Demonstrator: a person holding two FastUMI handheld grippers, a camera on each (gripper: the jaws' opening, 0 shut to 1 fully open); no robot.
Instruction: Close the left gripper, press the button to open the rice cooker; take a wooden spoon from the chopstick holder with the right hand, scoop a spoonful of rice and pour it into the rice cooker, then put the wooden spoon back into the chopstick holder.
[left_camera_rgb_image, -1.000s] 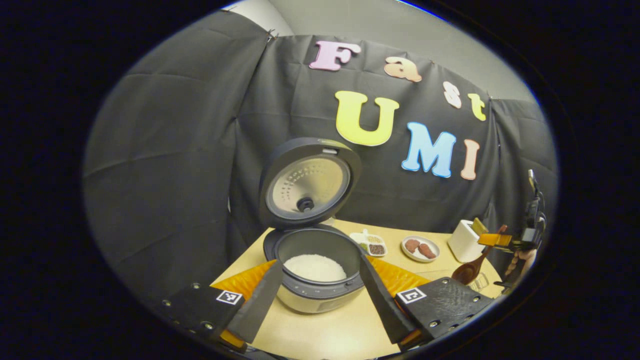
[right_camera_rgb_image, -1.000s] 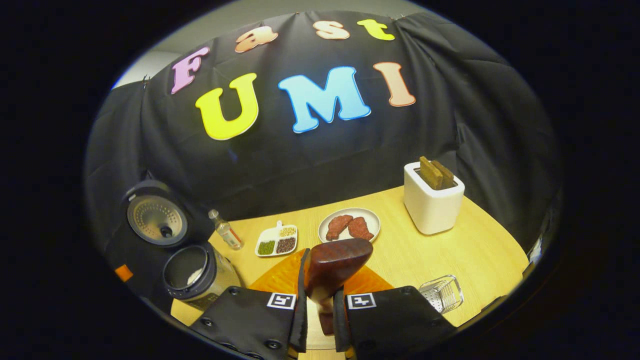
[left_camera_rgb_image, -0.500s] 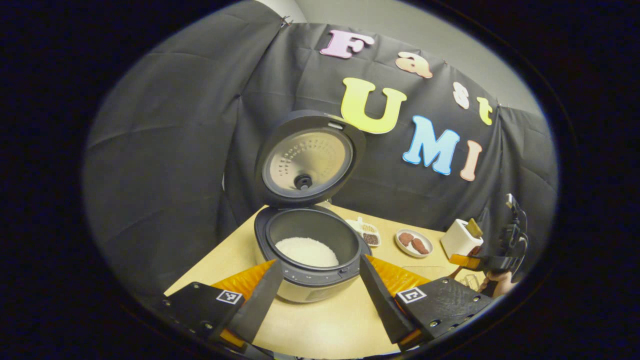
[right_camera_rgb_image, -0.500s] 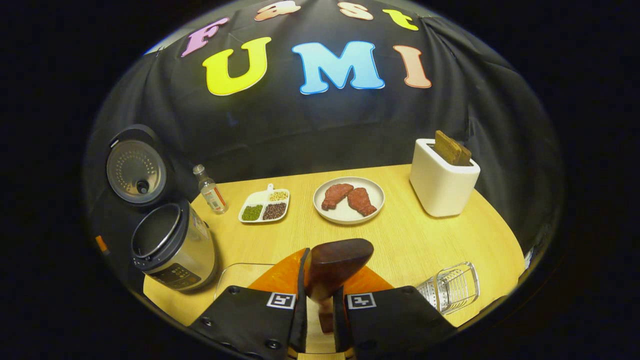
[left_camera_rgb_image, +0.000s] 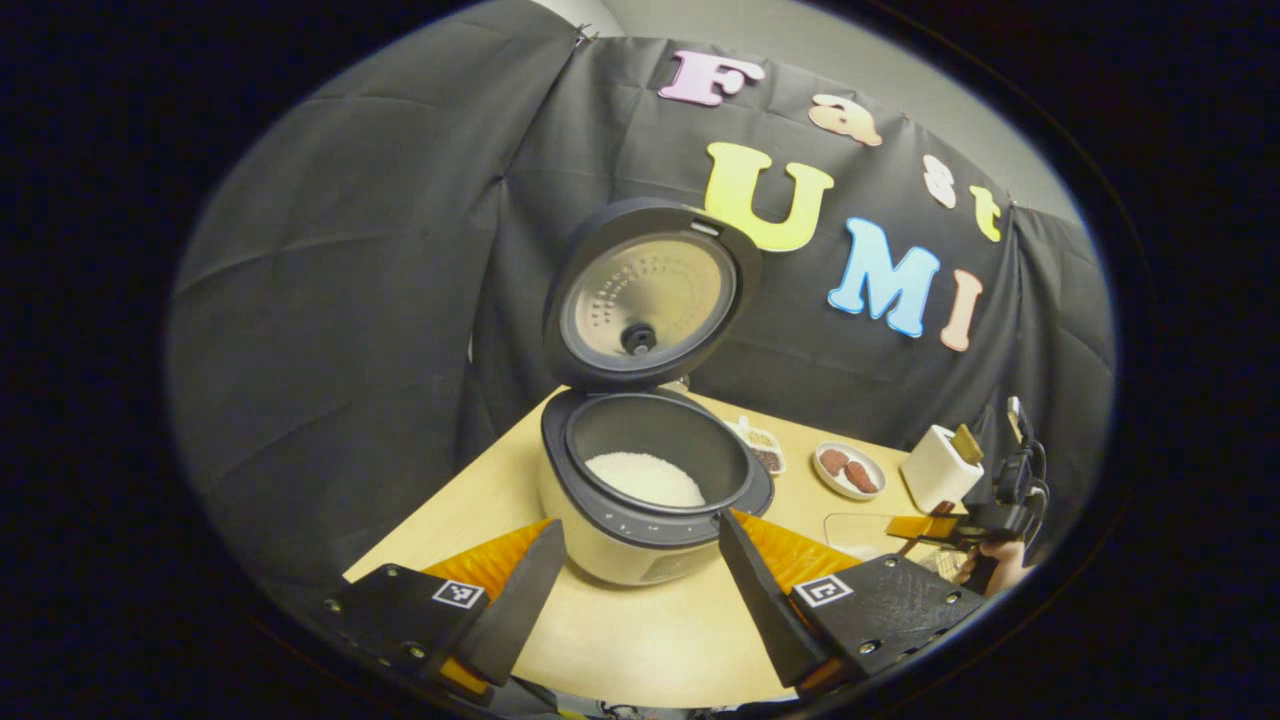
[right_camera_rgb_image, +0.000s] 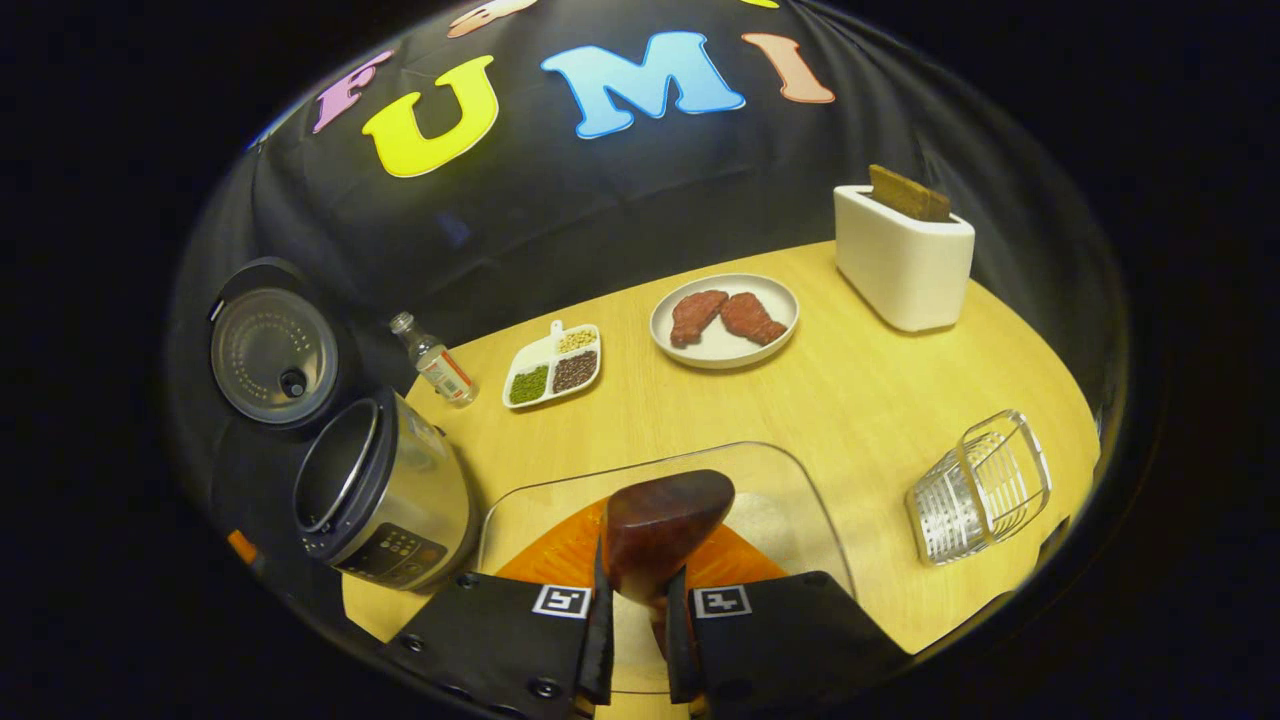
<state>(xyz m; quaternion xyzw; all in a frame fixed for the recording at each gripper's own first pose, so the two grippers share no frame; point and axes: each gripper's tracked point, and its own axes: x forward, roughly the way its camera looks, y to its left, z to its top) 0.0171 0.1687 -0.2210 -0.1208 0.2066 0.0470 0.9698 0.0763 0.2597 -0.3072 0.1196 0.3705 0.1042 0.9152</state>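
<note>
Lowered, right tongs (right_camera_rgb_image: 634, 640) (clamping wooden spoon (right_camera_rgb_image: 660, 522)) tilt downward.

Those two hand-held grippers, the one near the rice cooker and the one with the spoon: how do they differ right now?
The left hand-held gripper has its fingers spread wide and holds nothing; the right hand-held gripper is clamped on the wooden spoon. The left one faces the open rice cooker; the right one hangs over a clear glass dish. Both have black fingers with orange parts.

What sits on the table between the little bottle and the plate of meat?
In the right gripper view, a divided dish of beans lies between the bottle and plate.
</note>
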